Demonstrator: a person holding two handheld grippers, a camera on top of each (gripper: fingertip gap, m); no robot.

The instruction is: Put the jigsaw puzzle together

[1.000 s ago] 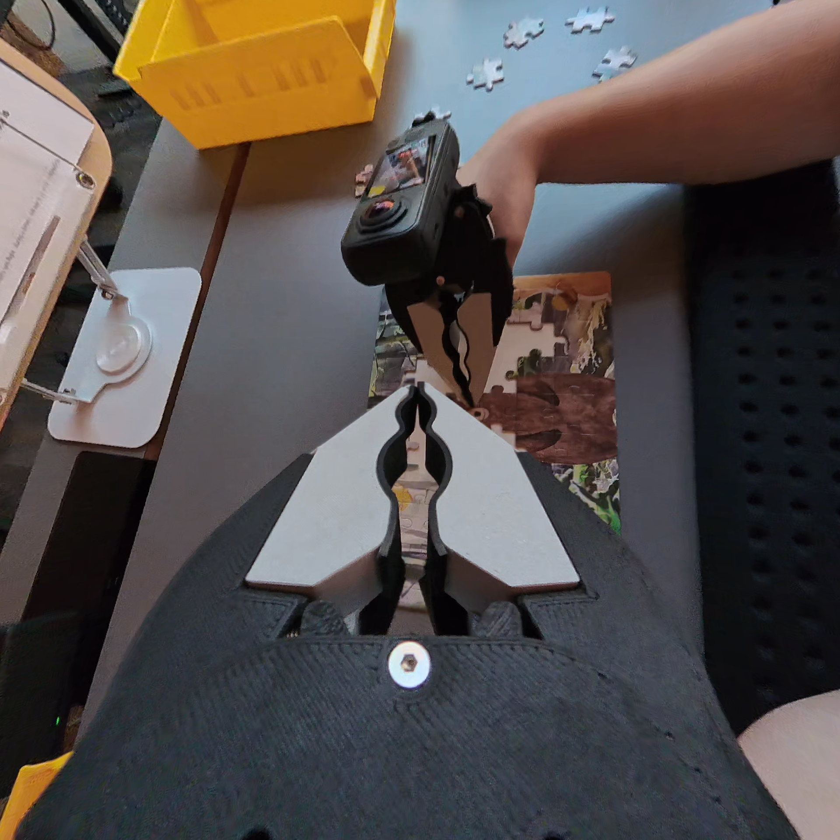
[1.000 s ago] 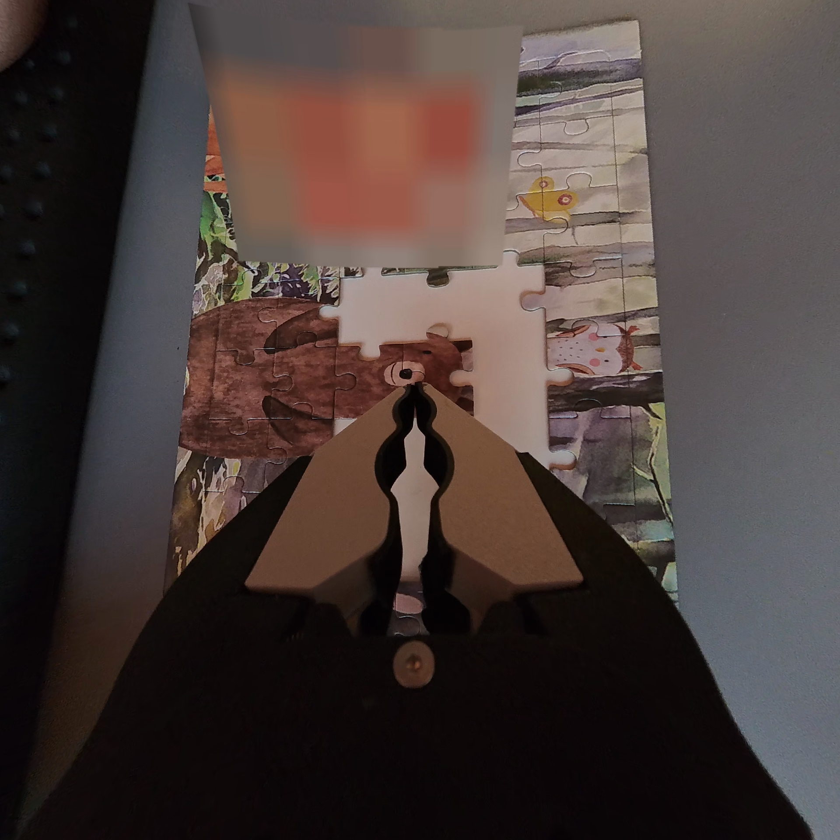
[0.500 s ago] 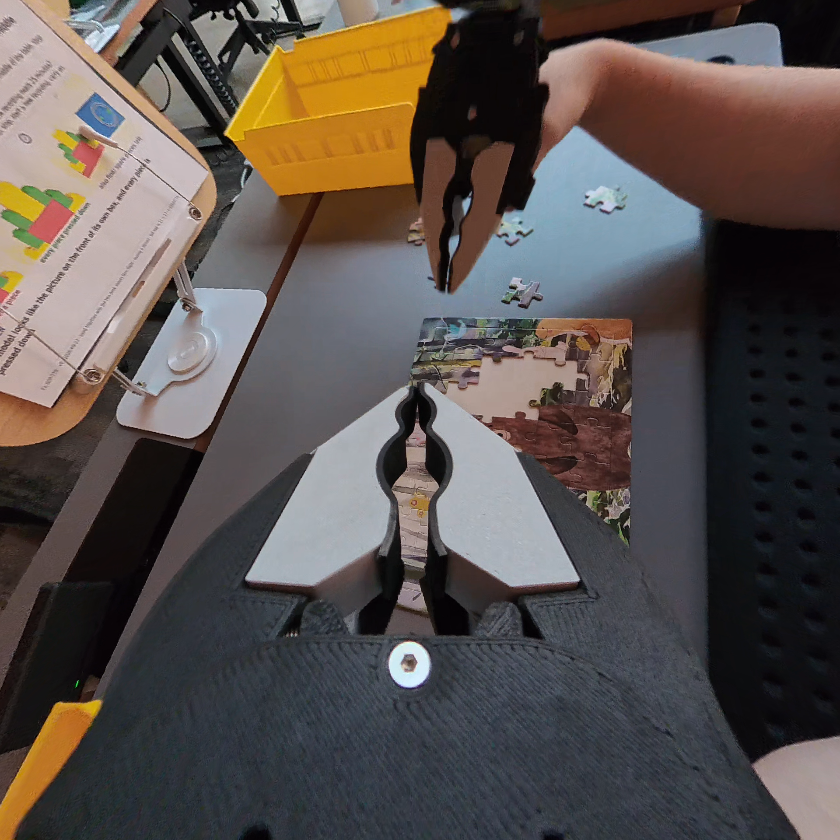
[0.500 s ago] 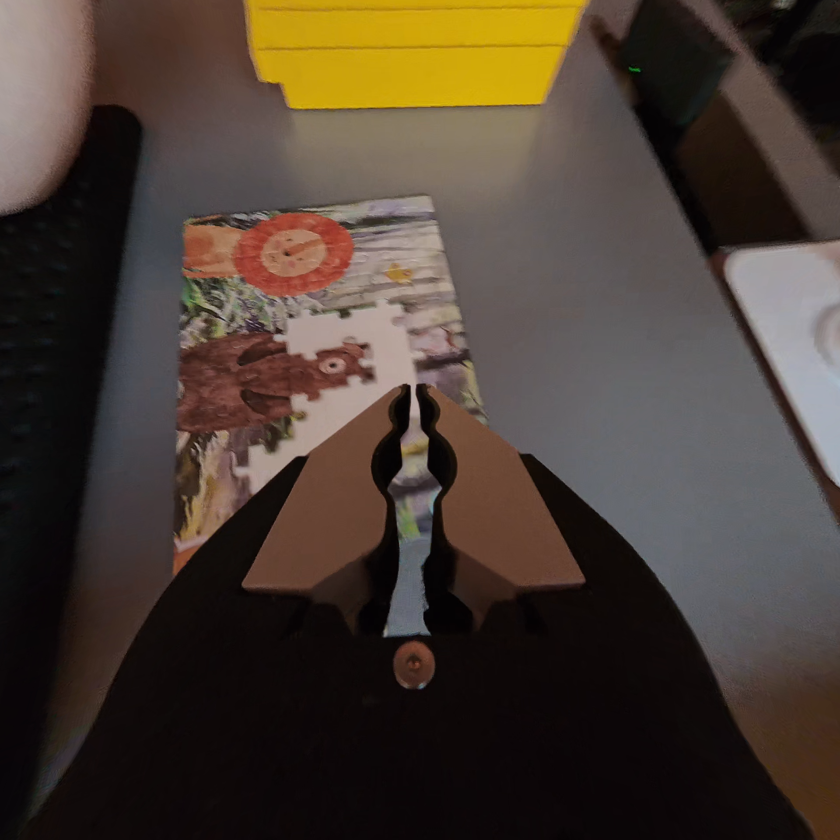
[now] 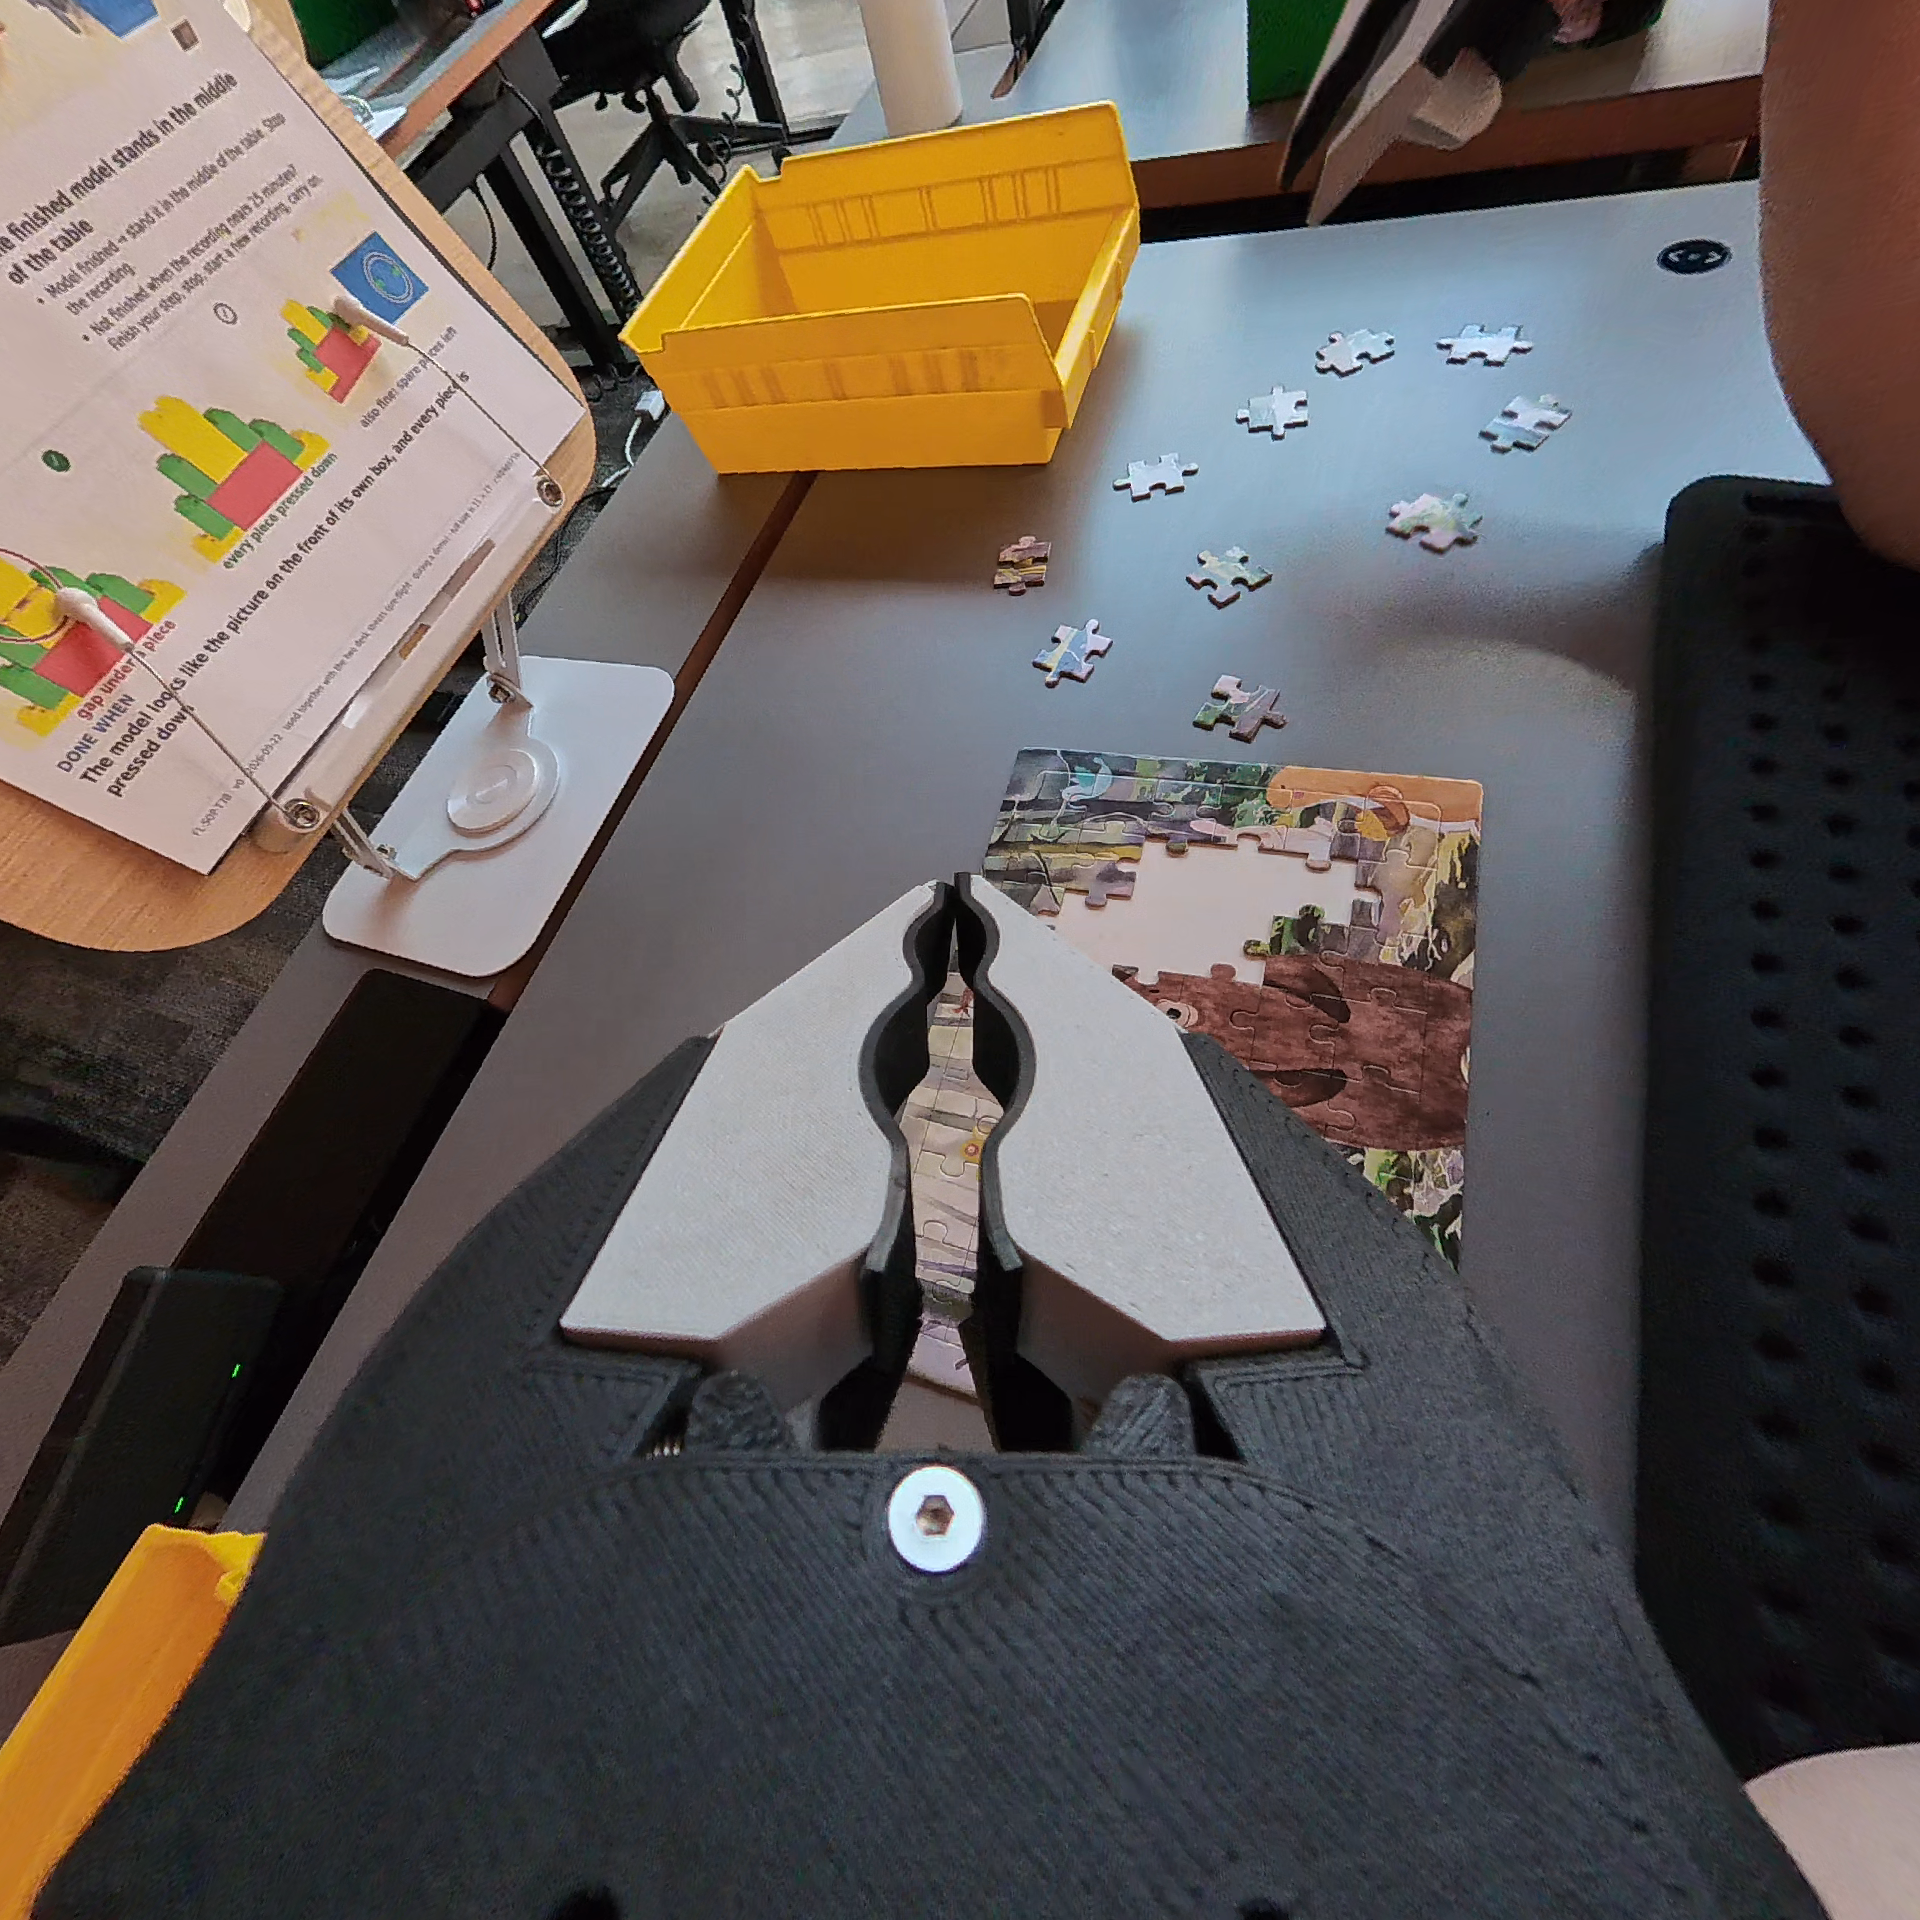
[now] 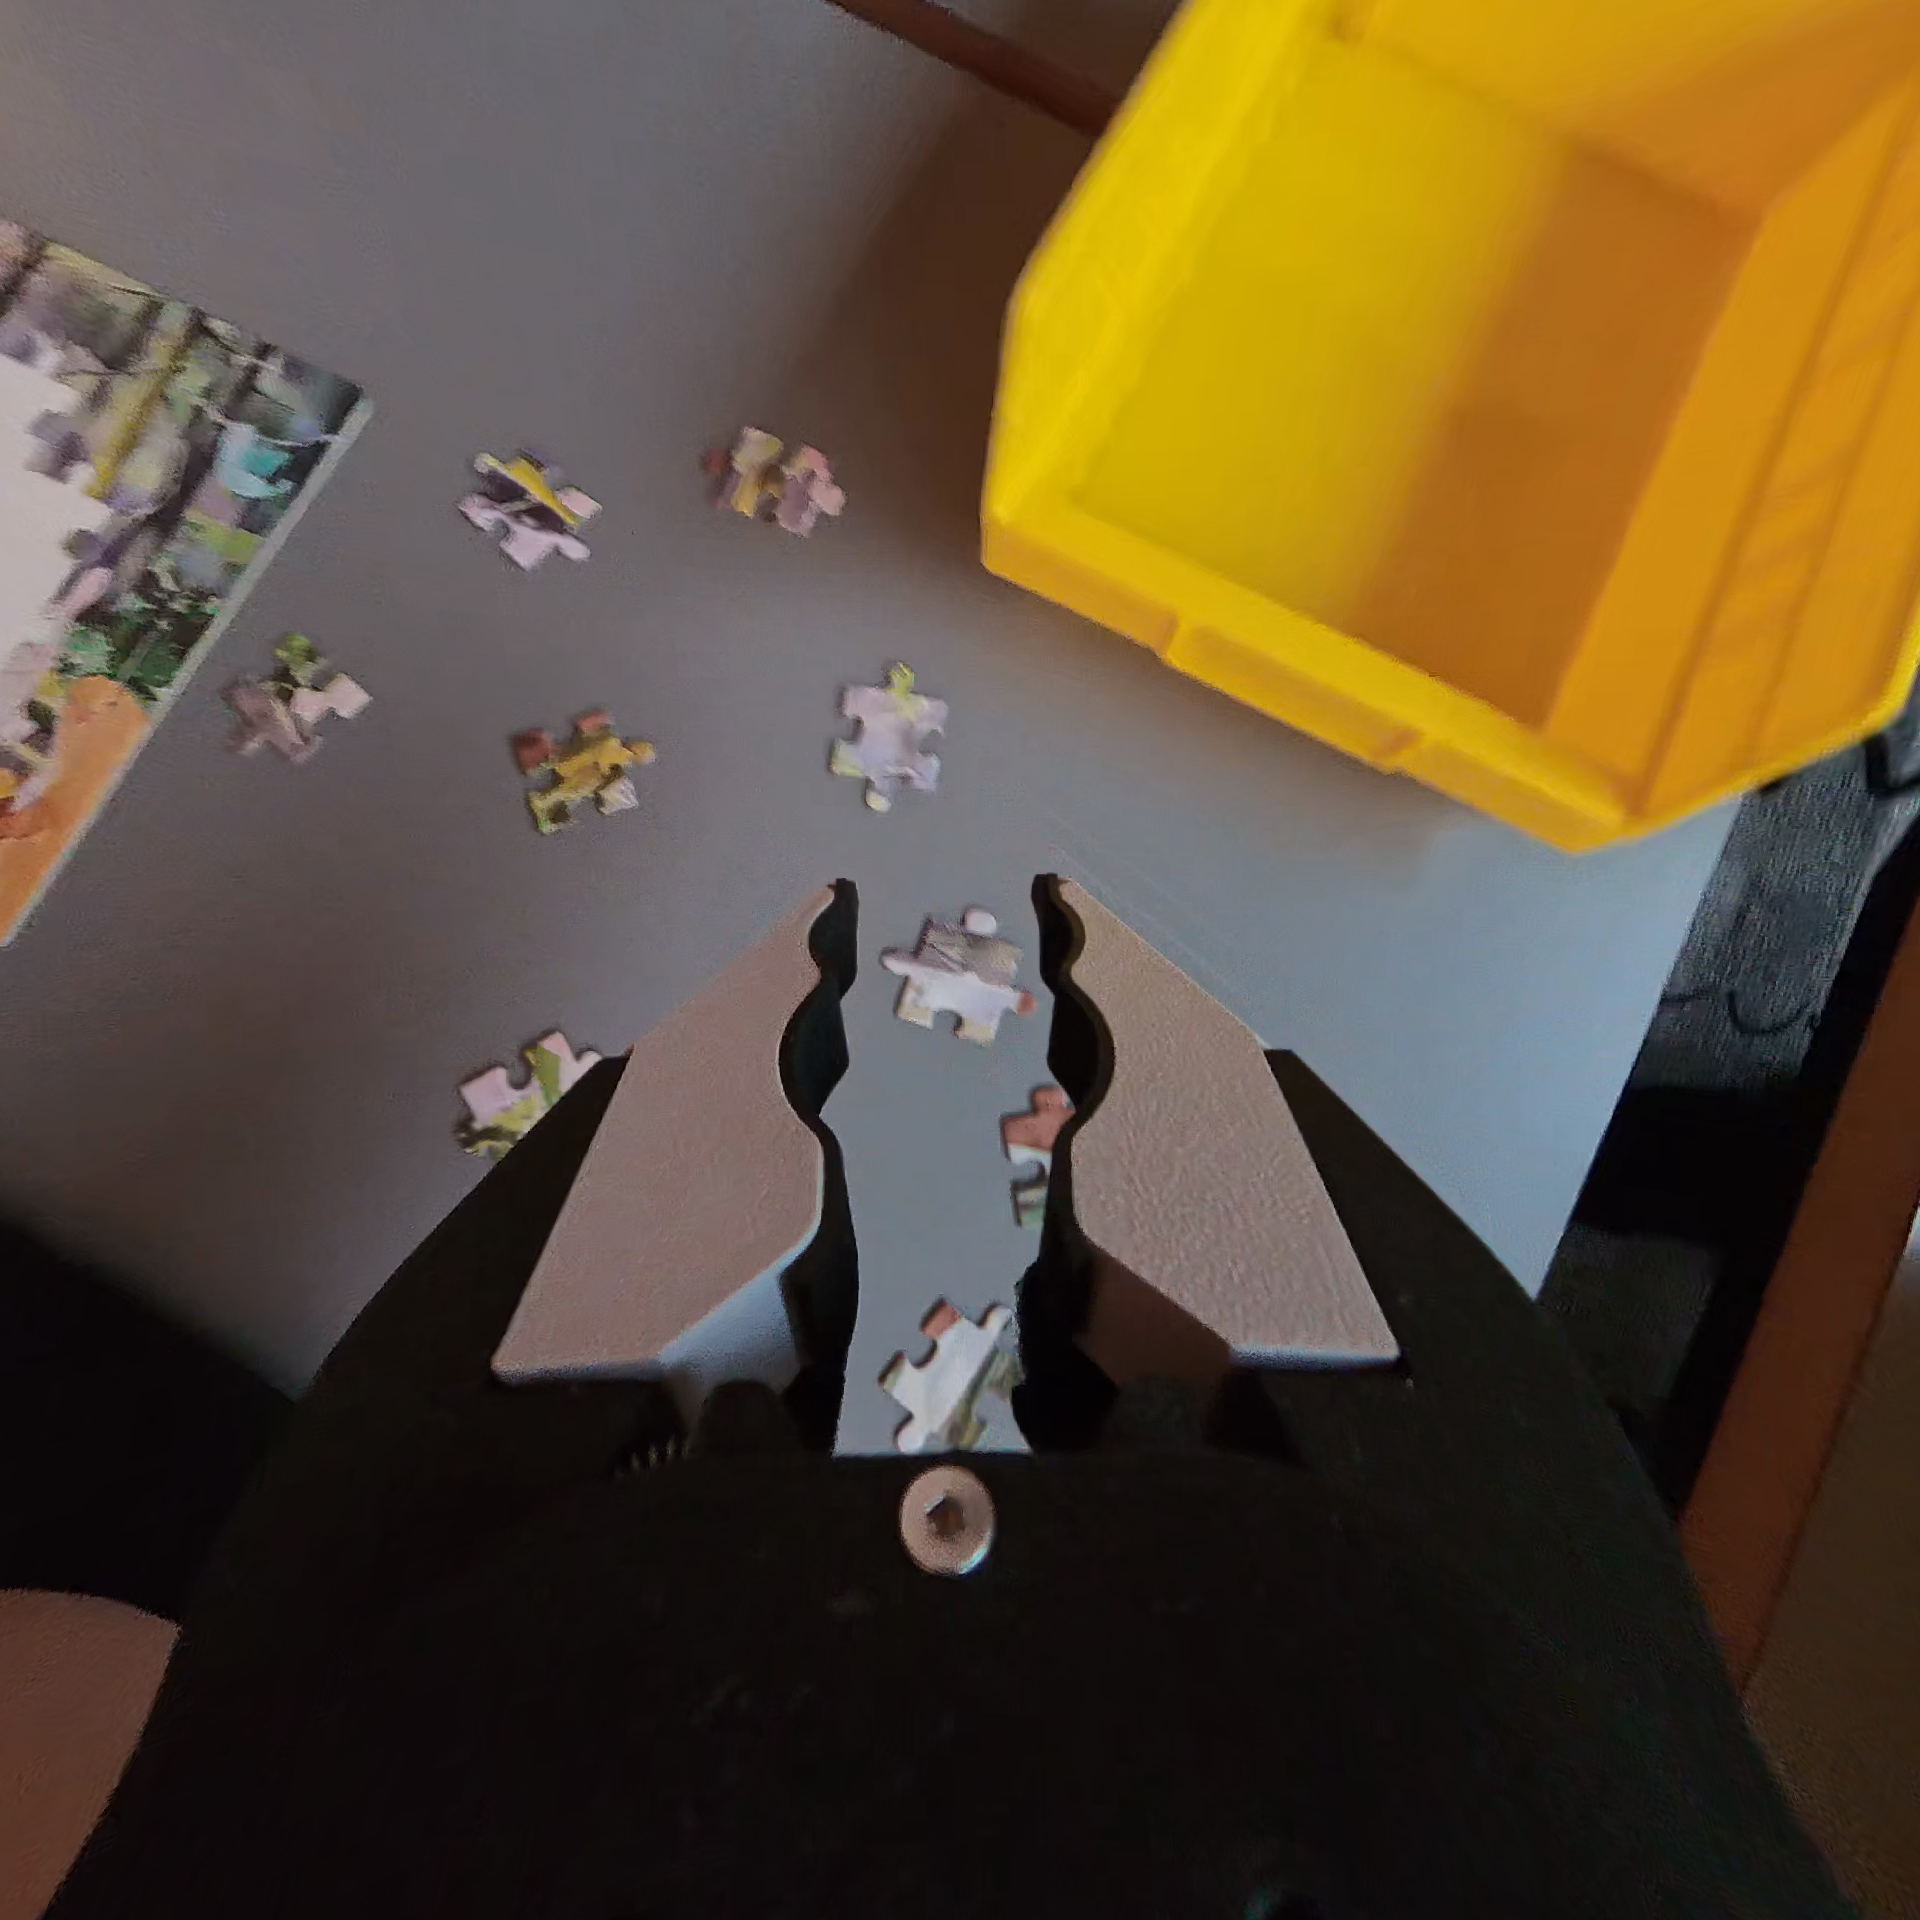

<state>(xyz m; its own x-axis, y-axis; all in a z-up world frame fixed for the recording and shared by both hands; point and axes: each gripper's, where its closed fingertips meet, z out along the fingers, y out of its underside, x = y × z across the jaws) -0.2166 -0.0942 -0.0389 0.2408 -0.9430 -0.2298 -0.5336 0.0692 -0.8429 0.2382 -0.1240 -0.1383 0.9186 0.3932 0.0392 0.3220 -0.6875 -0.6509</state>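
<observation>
Hovering with jaws parted and empty, right gripper (image 6: 943,883) framing a pale loose cardboard jigsaw piece (image 6: 958,975) flat on the grey table (image 6: 623,208), directly below; left gripper (image 5: 954,885) closed, empty, farther off.

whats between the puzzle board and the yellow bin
Loose puzzle pieces lie scattered on the bare grey table between the puzzle board and the yellow bin; both wrist views show them.
</observation>
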